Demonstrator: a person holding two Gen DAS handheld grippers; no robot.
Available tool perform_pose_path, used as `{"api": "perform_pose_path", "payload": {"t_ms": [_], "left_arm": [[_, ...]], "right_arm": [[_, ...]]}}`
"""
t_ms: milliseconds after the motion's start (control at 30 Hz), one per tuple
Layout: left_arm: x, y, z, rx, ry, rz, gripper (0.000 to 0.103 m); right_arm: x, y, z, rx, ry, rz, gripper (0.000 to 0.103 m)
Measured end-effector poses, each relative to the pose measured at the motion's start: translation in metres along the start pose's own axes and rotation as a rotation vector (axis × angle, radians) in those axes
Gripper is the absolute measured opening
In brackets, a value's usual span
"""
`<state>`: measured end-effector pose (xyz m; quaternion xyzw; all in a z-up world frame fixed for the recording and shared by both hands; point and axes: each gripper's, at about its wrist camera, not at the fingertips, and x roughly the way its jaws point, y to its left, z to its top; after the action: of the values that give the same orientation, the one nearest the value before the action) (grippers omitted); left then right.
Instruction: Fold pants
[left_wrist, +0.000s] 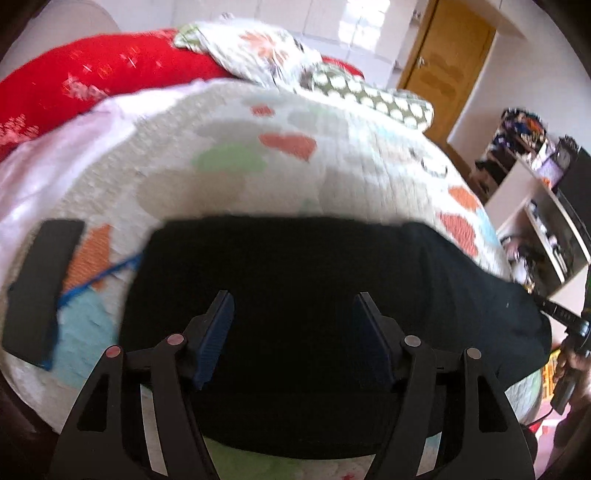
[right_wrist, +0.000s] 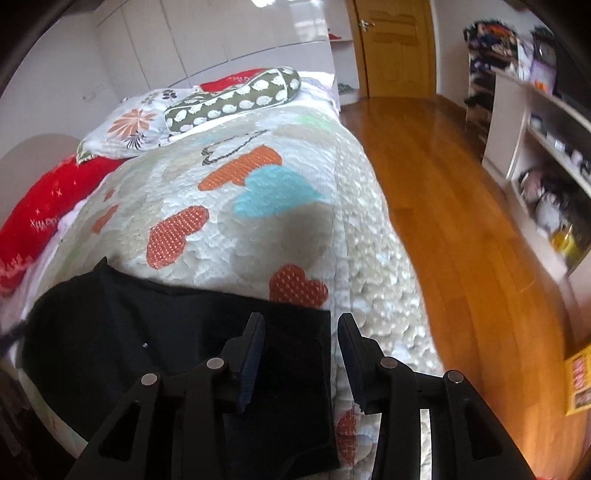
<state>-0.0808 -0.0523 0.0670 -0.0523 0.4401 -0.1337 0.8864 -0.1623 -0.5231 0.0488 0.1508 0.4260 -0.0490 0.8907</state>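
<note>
Both claws, left and right, open and empty, above black pants lying flat on the quilt, long axis crosswise, right claw straddling one end edge, left nearer the middle

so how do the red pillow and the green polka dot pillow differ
The red pillow is bright red with small pale markings; the green polka dot pillow is olive with white dots. The red pillow lies along the bed's left edge, partly under the floral pillow; the green one rests on top of it. Both lie at the far end of the quilt.
</note>
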Motion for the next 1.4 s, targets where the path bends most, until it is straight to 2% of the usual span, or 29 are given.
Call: {"api": "perform_pose_path", "payload": {"t_ms": [67,100,167,267,300,367,400,533,567,633,667,700,833,1033,1133,1233,1267,1333,1400], "left_arm": [[0.008,-0.006,-0.004,0.001,0.02,0.0,0.067],[0.009,-0.01,-0.006,0.007,0.019,0.011,0.067],[0.009,-0.015,-0.007,0.028,0.012,0.024,0.067],[0.008,-0.018,-0.004,0.029,0.008,0.012,0.067],[0.007,-0.018,-0.002,0.022,-0.002,0.0,0.067],[0.006,-0.019,0.0,0.008,-0.021,-0.008,0.067],[0.007,-0.02,0.001,0.005,-0.023,-0.006,0.067],[0.015,-0.027,-0.004,0.037,0.003,0.015,0.067],[0.014,-0.028,-0.006,0.048,-0.003,0.02,0.067],[0.01,-0.027,-0.008,0.051,-0.006,0.018,0.067],[0.008,-0.026,-0.009,0.046,-0.005,0.009,0.067],[0.007,-0.024,-0.009,0.043,-0.005,0.005,0.067],[0.002,-0.022,-0.01,0.019,-0.009,-0.002,0.067],[0.0,-0.033,-0.018,0.025,-0.007,-0.023,0.067],[0.001,-0.041,-0.024,0.043,-0.001,-0.029,0.067],[0.007,-0.047,-0.029,0.062,0.001,-0.018,0.067],[0.009,-0.048,-0.031,0.066,0.004,-0.01,0.067],[0.012,-0.051,-0.034,0.082,0.004,0.009,0.067],[0.012,-0.053,-0.035,0.095,0.001,0.022,0.067]], "right_arm": [[0.009,0.002,-0.001,0.015,0.021,0.047,0.04],[0.012,0.006,-0.004,0.012,0.028,0.043,0.04],[0.011,0.021,-0.01,-0.073,0.009,0.02,0.039],[-0.003,0.037,-0.016,-0.205,-0.07,-0.026,0.021],[-0.009,0.04,-0.013,-0.233,-0.1,-0.061,0.013],[-0.008,0.039,-0.008,-0.281,-0.132,-0.181,0.013],[-0.003,0.036,-0.005,-0.288,-0.129,-0.203,0.013],[0.021,0.018,-0.003,-0.198,-0.093,-0.168,0.013],[0.022,0.012,-0.003,-0.167,-0.093,-0.149,0.014],[0.015,-0.005,-0.001,-0.071,-0.083,-0.121,0.03],[0.009,-0.01,0.0,-0.042,-0.091,-0.125,0.041],[0.002,-0.015,-0.001,-0.024,-0.102,-0.123,0.047],[-0.032,-0.015,-0.009,-0.022,-0.14,-0.173,0.047],[-0.062,0.017,-0.039,-0.117,-0.192,-0.086,0.047],[-0.054,0.02,-0.053,-0.142,-0.163,-0.057,0.047],[-0.033,0.015,-0.066,-0.173,-0.075,-0.131,0.047],[-0.027,0.01,-0.07,-0.16,-0.047,-0.119,0.047],[-0.031,0.006,-0.072,-0.114,-0.062,-0.104,0.047],[-0.038,0.011,-0.07,-0.14,-0.07,-0.135,0.047]]}}
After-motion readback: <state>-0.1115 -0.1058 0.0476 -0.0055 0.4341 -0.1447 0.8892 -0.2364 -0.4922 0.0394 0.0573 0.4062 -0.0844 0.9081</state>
